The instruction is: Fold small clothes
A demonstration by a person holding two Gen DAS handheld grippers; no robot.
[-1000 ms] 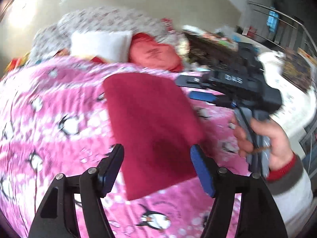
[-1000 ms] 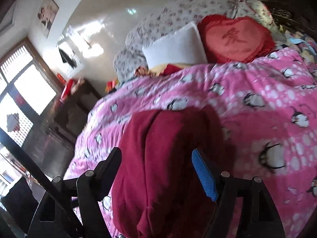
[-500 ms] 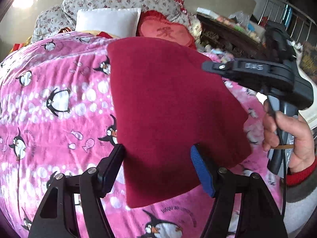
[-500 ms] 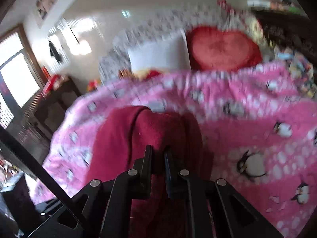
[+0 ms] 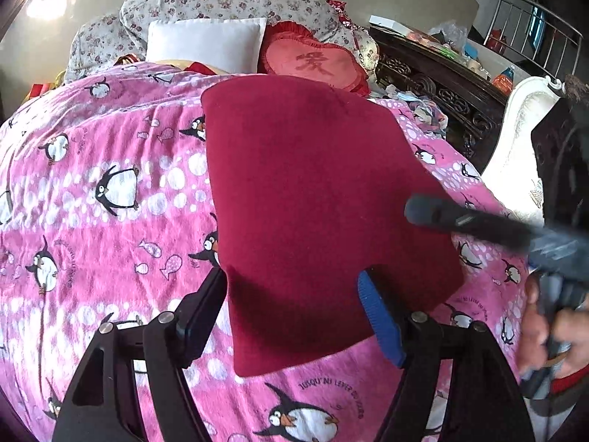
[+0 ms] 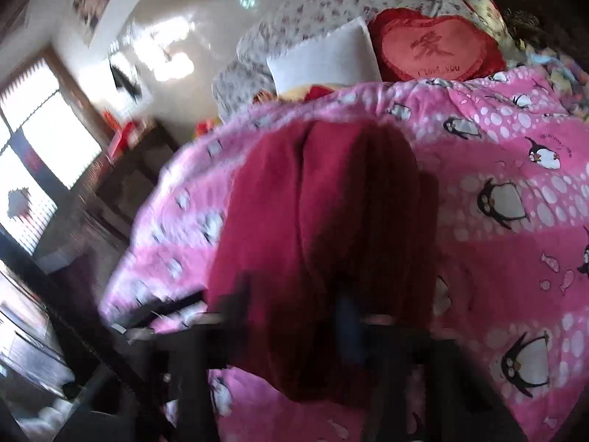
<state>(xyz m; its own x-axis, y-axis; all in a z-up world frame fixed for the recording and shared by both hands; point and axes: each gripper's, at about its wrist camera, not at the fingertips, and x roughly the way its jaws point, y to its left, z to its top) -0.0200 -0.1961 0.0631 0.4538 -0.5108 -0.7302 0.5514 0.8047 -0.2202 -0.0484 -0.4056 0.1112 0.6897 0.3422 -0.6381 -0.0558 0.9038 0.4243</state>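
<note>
A dark red folded garment (image 5: 316, 199) lies flat on the pink penguin blanket (image 5: 103, 191). My left gripper (image 5: 294, 302) is open just above its near edge, one finger on each side, holding nothing. My right gripper shows in the left wrist view (image 5: 423, 211) at the garment's right edge, blurred by motion. In the right wrist view the garment (image 6: 324, 199) lies in front of my right gripper (image 6: 294, 302), whose fingers are blurred and appear spread apart over the cloth.
A white pillow (image 5: 206, 42) and a red heart cushion (image 5: 316, 62) sit at the head of the bed. A dark carved cabinet (image 5: 441, 84) with clutter stands on the right. A window (image 6: 33, 140) and dark furniture are on the left.
My right gripper was shut on the garment's edge half a second ago; it has let go, opened and pulled back. The garment now lies flat. My left gripper stayed open.
</note>
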